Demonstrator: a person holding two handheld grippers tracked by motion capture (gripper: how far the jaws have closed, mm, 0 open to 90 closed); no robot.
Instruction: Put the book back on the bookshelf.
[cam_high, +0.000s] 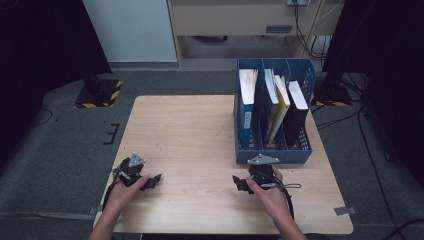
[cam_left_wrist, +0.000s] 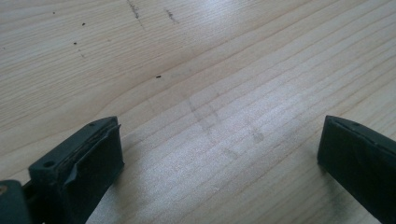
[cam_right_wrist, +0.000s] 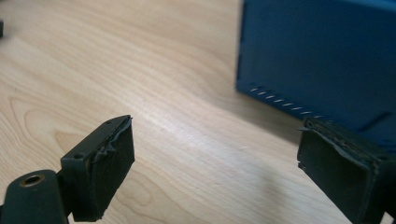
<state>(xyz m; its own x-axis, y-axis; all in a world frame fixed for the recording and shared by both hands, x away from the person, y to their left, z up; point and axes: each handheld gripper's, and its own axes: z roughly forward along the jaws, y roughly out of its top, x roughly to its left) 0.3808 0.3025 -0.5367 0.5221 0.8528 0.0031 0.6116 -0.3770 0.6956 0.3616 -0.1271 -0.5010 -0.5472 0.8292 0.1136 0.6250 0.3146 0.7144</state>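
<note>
Books (cam_high: 278, 100) upright in blue file rack (cam_high: 274, 154), right tool (cam_high: 243, 184) just beside, left tool (cam_high: 151, 182) apart, both released

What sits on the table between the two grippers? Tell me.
Nothing: in the high view, bare wooden table runs from the left gripper to the right gripper. The blue file rack stands beyond the right gripper.

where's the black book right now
In the high view the black book stands in the rightmost compartment of the blue file rack, at the table's far right, beside a yellow-covered book.
</note>
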